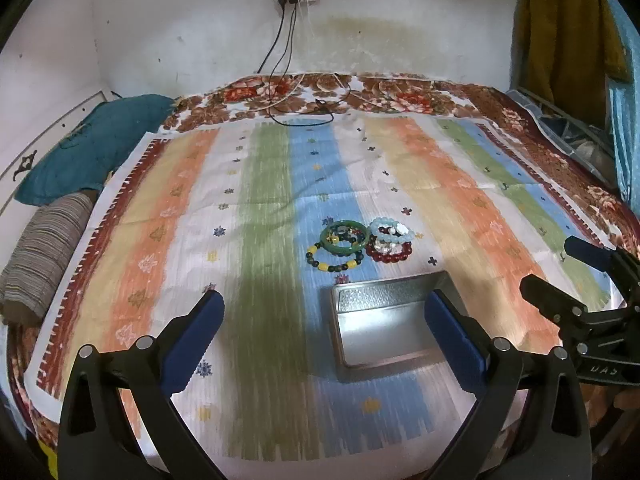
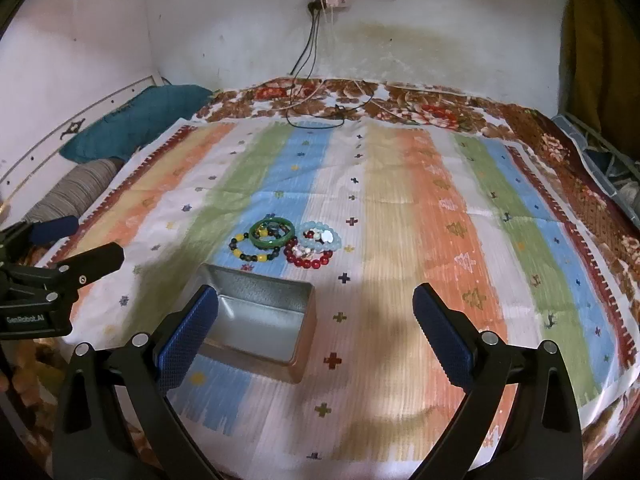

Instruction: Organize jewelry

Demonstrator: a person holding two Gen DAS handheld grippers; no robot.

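A pile of bracelets lies on the striped cloth: a green bangle [image 1: 344,238] [image 2: 273,233], a yellow-and-dark bead bracelet [image 1: 334,262] [image 2: 252,250], a pale blue bead bracelet [image 1: 390,230] [image 2: 322,237] and a dark red bead bracelet [image 1: 390,254] [image 2: 309,258]. An open, empty metal tin [image 1: 384,324] [image 2: 260,322] sits just in front of them. My left gripper [image 1: 324,336] is open and empty, hovering near the tin. My right gripper [image 2: 316,332] is open and empty, to the right of the tin. Each gripper shows in the other's view: the right one [image 1: 560,276] and the left one [image 2: 80,244].
The striped cloth [image 1: 260,208] covers a bed with a floral blanket [image 1: 400,96]. A teal pillow [image 1: 92,144] and a striped roll [image 1: 44,252] lie at the left. Charger cables [image 1: 304,104] trail from a wall socket onto the bed's far edge.
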